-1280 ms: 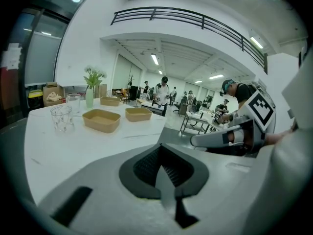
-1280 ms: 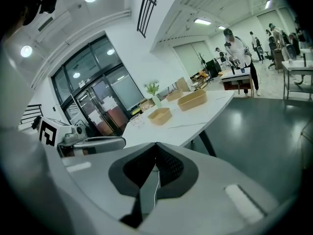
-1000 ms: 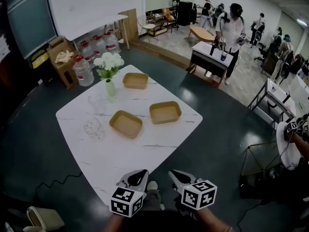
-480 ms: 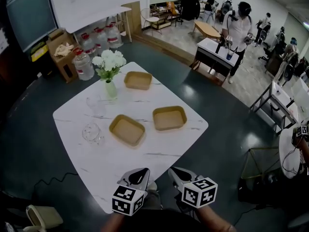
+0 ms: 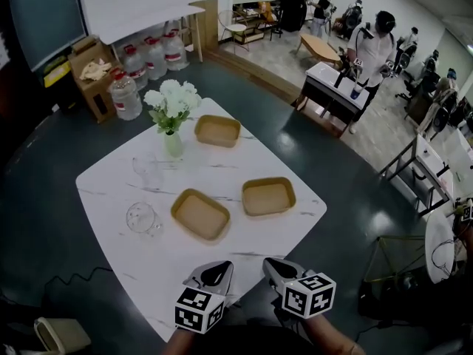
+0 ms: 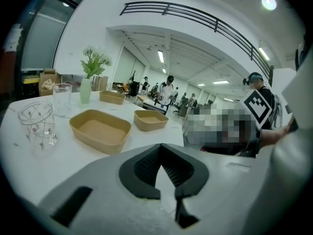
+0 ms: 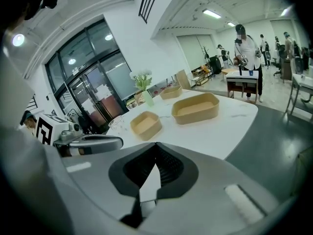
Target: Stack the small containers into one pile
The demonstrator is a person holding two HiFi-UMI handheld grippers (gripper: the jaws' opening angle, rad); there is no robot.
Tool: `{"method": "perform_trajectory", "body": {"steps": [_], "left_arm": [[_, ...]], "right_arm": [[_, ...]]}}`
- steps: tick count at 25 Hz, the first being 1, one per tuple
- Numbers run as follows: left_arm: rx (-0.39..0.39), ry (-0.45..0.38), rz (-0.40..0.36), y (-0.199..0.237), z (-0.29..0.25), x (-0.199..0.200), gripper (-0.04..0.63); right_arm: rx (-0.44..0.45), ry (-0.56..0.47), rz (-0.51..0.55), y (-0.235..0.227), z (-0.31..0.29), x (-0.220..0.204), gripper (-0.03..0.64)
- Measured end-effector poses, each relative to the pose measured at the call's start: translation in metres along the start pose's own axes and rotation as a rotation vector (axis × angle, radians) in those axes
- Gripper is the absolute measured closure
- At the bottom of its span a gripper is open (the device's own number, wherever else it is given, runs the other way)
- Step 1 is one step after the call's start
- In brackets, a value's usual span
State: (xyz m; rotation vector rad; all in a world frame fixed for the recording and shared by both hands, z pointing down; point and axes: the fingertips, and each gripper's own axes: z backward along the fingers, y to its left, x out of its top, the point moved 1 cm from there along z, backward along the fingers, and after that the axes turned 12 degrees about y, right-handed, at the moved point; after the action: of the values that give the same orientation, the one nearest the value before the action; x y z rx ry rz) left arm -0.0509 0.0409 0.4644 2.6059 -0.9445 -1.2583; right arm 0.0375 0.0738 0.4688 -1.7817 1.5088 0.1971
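Note:
Three tan rectangular containers lie apart on the white marble table (image 5: pixel 118 242). One container (image 5: pixel 200 214) sits nearest me at the centre, a second (image 5: pixel 269 196) lies to its right, and a third (image 5: pixel 217 131) rests at the far side beside the vase. My left gripper (image 5: pixel 214 274) and right gripper (image 5: pixel 275 269) hover side by side at the table's near edge, both shut with nothing between the jaws. In the left gripper view the nearest container (image 6: pixel 100 130) is ahead to the left; in the right gripper view two containers (image 7: pixel 146 124) (image 7: pixel 195 107) lie ahead.
A vase of white flowers (image 5: pixel 173 117) and two clear glasses (image 5: pixel 142 219) (image 5: pixel 147 170) stand on the table's left part. Water jugs (image 5: pixel 124 95) and a cardboard box (image 5: pixel 92 69) sit on the floor behind. A person (image 5: pixel 372 58) stands by a small table (image 5: pixel 334 89) at the far right.
The head view has shifted slightly, so the table and containers sit lower and further right in the frame. Both grippers stay shut at the near edge. No container has moved.

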Motion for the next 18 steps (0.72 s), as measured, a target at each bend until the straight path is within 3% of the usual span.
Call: {"method": "perform_trajectory", "body": {"steps": [18], "left_arm": [[0.006,-0.048,0.075,0.028,-0.03,0.031,0.598]], "right_arm": [[-0.089,-0.025,0.018,-0.046,-0.028,0.064,0.621]]}}
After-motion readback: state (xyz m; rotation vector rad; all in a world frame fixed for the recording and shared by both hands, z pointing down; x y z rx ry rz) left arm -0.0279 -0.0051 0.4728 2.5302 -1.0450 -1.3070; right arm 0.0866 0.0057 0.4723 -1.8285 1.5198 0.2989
